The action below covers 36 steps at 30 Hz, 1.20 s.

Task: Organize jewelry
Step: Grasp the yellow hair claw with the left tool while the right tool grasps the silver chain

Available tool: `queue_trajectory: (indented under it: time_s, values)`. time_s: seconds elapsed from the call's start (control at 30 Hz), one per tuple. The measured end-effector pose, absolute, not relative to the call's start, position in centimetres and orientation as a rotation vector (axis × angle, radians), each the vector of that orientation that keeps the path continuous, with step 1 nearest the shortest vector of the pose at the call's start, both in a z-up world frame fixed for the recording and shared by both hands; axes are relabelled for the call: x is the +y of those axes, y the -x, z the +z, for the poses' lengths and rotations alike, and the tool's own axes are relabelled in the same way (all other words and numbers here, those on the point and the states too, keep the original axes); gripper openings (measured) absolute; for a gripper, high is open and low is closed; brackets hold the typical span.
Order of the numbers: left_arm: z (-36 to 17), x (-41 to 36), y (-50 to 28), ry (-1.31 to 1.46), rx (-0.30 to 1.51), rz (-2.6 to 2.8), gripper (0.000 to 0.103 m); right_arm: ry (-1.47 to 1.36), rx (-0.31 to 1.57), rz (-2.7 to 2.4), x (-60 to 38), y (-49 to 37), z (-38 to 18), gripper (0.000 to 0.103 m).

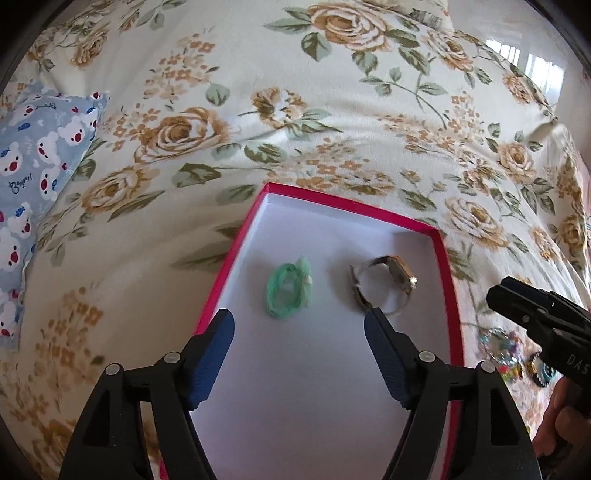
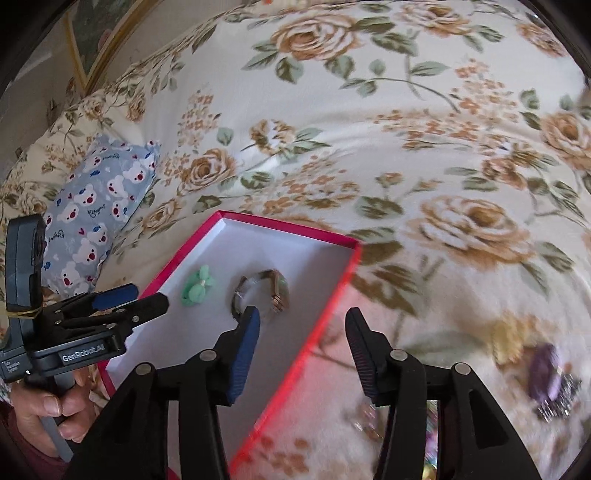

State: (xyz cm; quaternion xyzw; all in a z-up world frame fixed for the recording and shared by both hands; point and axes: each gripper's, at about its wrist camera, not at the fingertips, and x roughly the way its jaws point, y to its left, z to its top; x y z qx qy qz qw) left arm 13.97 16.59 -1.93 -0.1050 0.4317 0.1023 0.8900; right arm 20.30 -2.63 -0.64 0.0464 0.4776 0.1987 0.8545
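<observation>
A red box with a white inside [image 1: 317, 387] [image 2: 332, 236] lies on the flowered bedspread. In it are a green hair tie [image 1: 287, 290] [image 2: 197, 287] and a metal wristwatch [image 1: 384, 284] [image 2: 264, 293]. My left gripper [image 1: 299, 354] is open and empty above the box's near part; it also shows in the right wrist view [image 2: 122, 301]. My right gripper [image 2: 303, 354] is open and empty over the box's right rim; its body shows in the left wrist view [image 1: 535, 314]. Loose jewelry lies right of the box: a purple piece [image 2: 546, 373] and colourful beaded pieces [image 1: 498, 347].
A blue pillow with a bear print [image 1: 40, 155] [image 2: 96, 206] lies left of the box. A framed picture [image 2: 99, 33] stands at the far left. The bedspread [image 1: 332, 110] spreads all around the box.
</observation>
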Motion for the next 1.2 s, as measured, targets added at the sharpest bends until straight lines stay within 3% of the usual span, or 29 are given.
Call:
queue_trajectory:
  time_s: [0.37,1.2]
  values:
    - [-0.1,13.1,-12.9,0.216,0.913,0.122,0.077,-0.139,0.995,0.293,-9.1,-16.3,0.3,0.059]
    - [0.3,3.5,-18.5,0.139,0.957,-0.103,0.077,-0.197,0.989,0.050,-21.7,-14.0,0.7,0.059]
